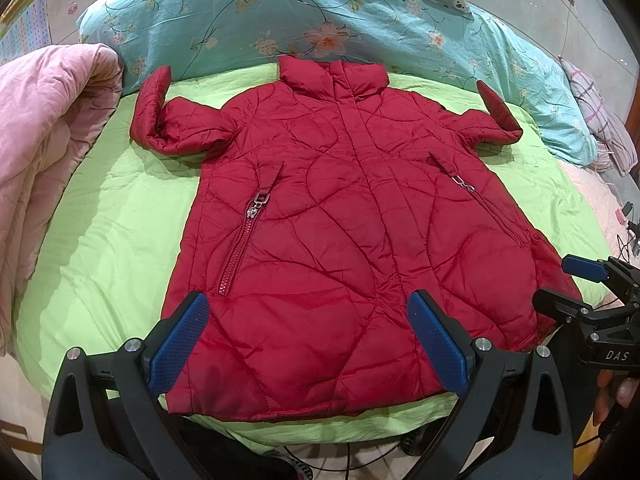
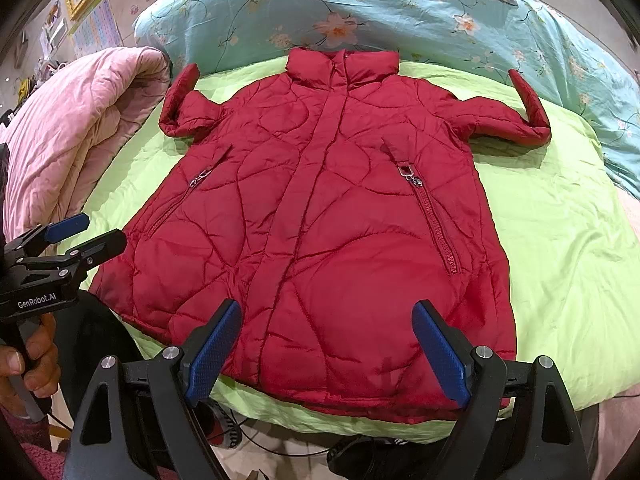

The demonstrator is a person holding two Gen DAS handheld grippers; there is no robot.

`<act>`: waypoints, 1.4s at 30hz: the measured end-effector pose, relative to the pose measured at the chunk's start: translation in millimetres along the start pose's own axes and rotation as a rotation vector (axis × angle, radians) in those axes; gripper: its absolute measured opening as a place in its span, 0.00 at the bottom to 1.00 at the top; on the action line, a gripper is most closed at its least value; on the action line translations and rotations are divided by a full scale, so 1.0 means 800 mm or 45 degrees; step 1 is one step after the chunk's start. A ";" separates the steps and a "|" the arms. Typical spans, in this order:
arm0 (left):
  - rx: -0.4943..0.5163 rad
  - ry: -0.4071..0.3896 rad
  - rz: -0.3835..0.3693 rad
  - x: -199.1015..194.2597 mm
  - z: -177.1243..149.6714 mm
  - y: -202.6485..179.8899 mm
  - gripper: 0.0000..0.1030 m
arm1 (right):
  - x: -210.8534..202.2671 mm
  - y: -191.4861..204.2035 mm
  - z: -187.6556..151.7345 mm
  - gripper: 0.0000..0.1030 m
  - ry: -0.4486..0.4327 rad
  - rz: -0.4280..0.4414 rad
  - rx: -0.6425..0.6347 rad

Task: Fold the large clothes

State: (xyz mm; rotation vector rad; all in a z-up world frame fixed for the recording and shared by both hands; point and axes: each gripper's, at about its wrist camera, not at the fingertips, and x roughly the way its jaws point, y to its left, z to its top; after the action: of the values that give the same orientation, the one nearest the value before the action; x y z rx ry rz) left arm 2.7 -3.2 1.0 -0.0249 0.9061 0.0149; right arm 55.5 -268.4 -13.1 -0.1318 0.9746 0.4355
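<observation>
On the green sheet (image 1: 120, 240), a red jacket (image 1: 340, 240) lies flat.

Red quilted jacket (image 2: 320, 216) flat, front up, on green sheet (image 2: 560, 248).
Right gripper (image 2: 326, 350) spread wide over hem, holding nothing. Left gripper (image 2: 86, 232) at jacket's left edge, parted. Pink quilt (image 2: 80, 128) bunched left; floral pillow (image 2: 400, 12) behind collar.
</observation>
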 end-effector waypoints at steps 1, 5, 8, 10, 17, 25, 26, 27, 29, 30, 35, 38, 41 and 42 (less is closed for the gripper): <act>0.002 -0.001 0.001 0.000 0.000 0.000 0.97 | 0.000 0.000 0.000 0.86 0.000 0.000 0.000; 0.003 0.000 0.002 0.000 0.000 0.000 0.97 | 0.000 0.000 0.000 0.86 -0.005 0.003 0.001; 0.000 0.002 0.001 0.001 -0.001 0.000 0.97 | -0.001 0.000 0.001 0.86 -0.017 0.009 0.005; 0.007 0.000 0.006 0.001 -0.003 0.000 0.97 | -0.001 0.000 0.000 0.86 -0.021 0.010 0.005; 0.010 0.008 0.010 0.007 -0.004 0.001 0.97 | 0.000 -0.002 0.002 0.86 -0.015 0.011 0.009; 0.042 0.024 0.065 0.019 0.002 0.004 0.97 | 0.009 -0.007 0.008 0.86 0.018 -0.007 0.012; 0.043 0.030 0.069 0.022 0.003 0.005 0.97 | 0.010 -0.008 0.009 0.86 0.011 -0.006 0.014; 0.040 0.037 0.071 0.025 0.004 0.006 0.97 | 0.010 -0.010 0.009 0.86 -0.008 -0.004 0.014; 0.048 0.061 0.092 0.029 0.005 0.009 0.97 | 0.011 -0.013 0.011 0.86 -0.023 -0.004 0.011; 0.036 0.055 0.087 0.030 0.006 0.012 0.97 | 0.012 -0.015 0.014 0.86 -0.030 -0.004 0.017; -0.021 0.021 0.092 0.041 0.011 0.021 0.97 | 0.011 -0.030 0.025 0.86 -0.050 -0.013 0.044; -0.040 -0.020 0.057 0.048 0.016 0.027 0.97 | 0.014 -0.046 0.033 0.86 -0.065 0.008 0.084; -0.048 -0.022 0.032 0.055 0.021 0.031 0.97 | 0.017 -0.062 0.041 0.86 -0.087 -0.004 0.109; -0.034 -0.003 0.044 0.058 0.023 0.030 0.97 | 0.019 -0.069 0.044 0.86 -0.089 -0.006 0.123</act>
State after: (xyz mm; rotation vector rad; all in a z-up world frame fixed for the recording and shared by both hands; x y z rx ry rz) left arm 45.1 21.3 -24.8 -0.0343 0.9040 0.0595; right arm 112.6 -303.1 -10.5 -0.0318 0.9249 0.3856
